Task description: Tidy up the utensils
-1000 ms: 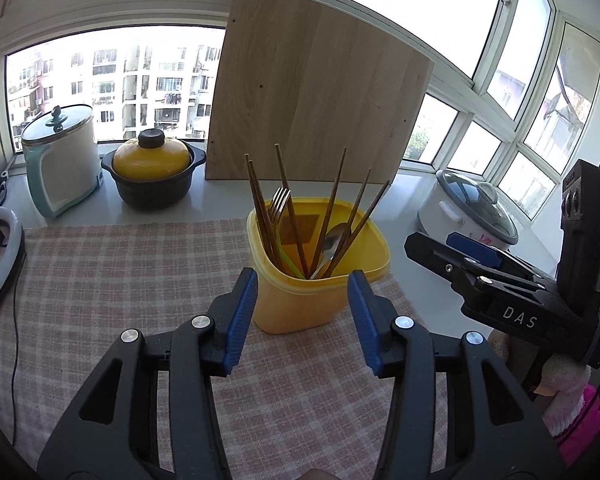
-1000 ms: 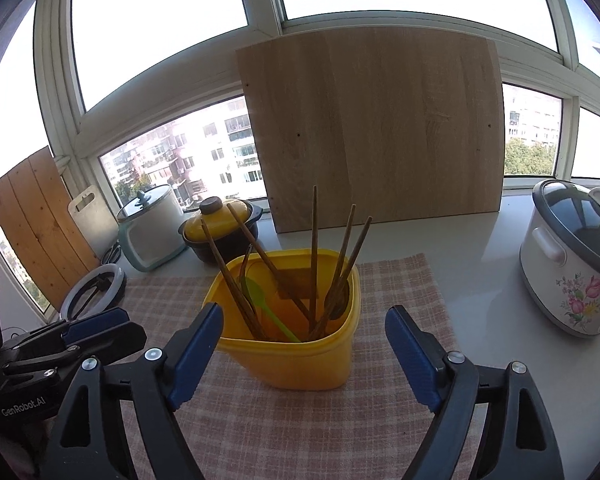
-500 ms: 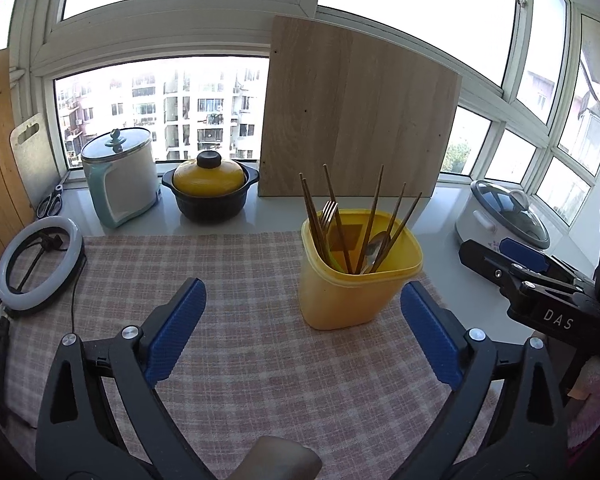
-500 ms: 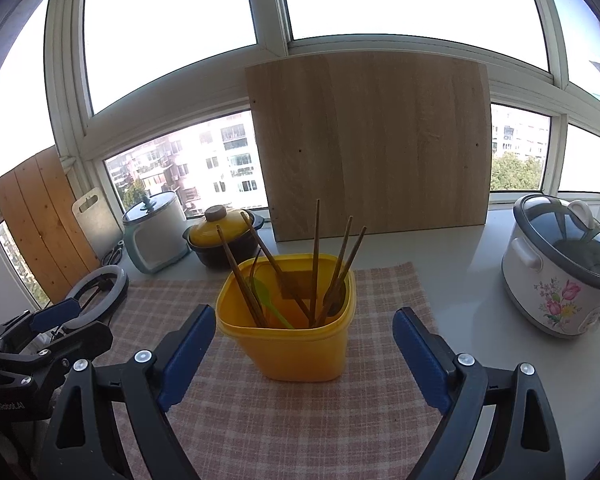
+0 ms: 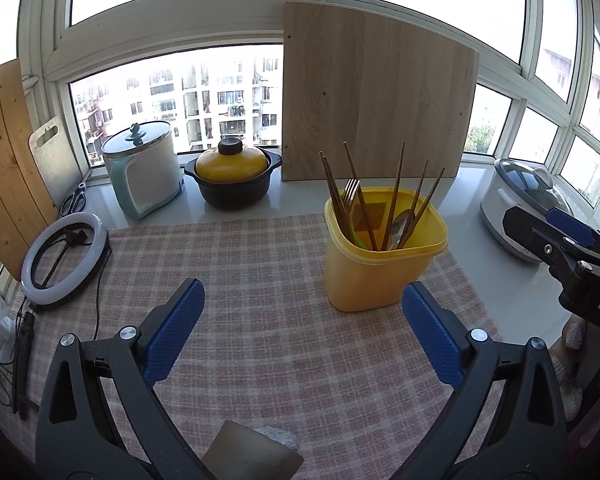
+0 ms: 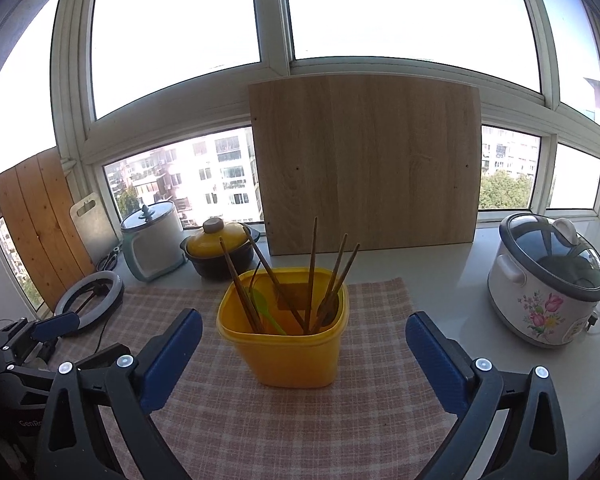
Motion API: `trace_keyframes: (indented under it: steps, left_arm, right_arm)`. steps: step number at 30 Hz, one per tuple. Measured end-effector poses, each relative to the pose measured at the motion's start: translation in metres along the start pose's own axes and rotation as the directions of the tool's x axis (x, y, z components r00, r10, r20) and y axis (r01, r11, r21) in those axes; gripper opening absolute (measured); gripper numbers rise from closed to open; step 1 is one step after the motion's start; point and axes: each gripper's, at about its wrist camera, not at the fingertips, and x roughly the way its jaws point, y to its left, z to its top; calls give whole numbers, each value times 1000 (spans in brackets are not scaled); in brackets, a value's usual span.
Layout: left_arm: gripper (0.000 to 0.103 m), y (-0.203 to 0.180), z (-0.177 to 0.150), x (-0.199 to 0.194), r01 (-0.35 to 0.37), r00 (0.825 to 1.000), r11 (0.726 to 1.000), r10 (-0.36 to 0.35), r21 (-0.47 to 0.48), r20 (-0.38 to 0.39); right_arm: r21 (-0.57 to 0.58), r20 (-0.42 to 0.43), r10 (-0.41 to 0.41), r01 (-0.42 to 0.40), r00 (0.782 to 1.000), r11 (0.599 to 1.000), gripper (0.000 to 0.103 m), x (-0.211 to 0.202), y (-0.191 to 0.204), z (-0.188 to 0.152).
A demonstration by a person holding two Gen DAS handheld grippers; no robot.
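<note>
A yellow tub (image 6: 284, 344) stands upright on a pink checked cloth (image 5: 260, 264), toward the cloth's far right part. Inside it several brown chopsticks (image 6: 312, 272) lean outward against the rim, along with a metal fork (image 5: 350, 194) with tines up, a metal spoon (image 5: 400, 228) and a green spoon (image 6: 266, 308). A brown label shows on the tub's inner back wall.

The left tongs (image 5: 302, 332) are spread wide with nothing between their blue pads, having just been opening; the tub sits beyond them, just past the right pad. The right tongs (image 6: 304, 356) are likewise spread wide and empty, their jaws having just been opening too; the tub stands ahead of them, between the lines of the two pads but not touched by either.

The cloth covers a pale grey tabletop (image 6: 452, 280). Behind the tub a large wooden board (image 6: 364, 160) leans upright against the window. To its left sit a black pot with a yellow lid (image 5: 232, 176) and a white and teal cooker with a glass lid (image 5: 144, 172). Further left lie scissors (image 5: 74, 200), a white ring light (image 5: 64, 256), a small white cutting board (image 5: 54, 160) and a plank board (image 5: 4, 160). At the right stands a flowered rice cooker (image 6: 548, 280). Windows wrap the room, with apartment blocks and trees outside.
</note>
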Motion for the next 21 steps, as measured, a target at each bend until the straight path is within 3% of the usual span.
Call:
trace_keyframes:
  steps: [21]
  left_arm:
    - [103, -3, 2, -3, -21, 1000, 1000, 21, 8, -7]
  right_arm:
    - [-15, -3, -22, 22, 1000, 1000, 103, -2, 2, -1]
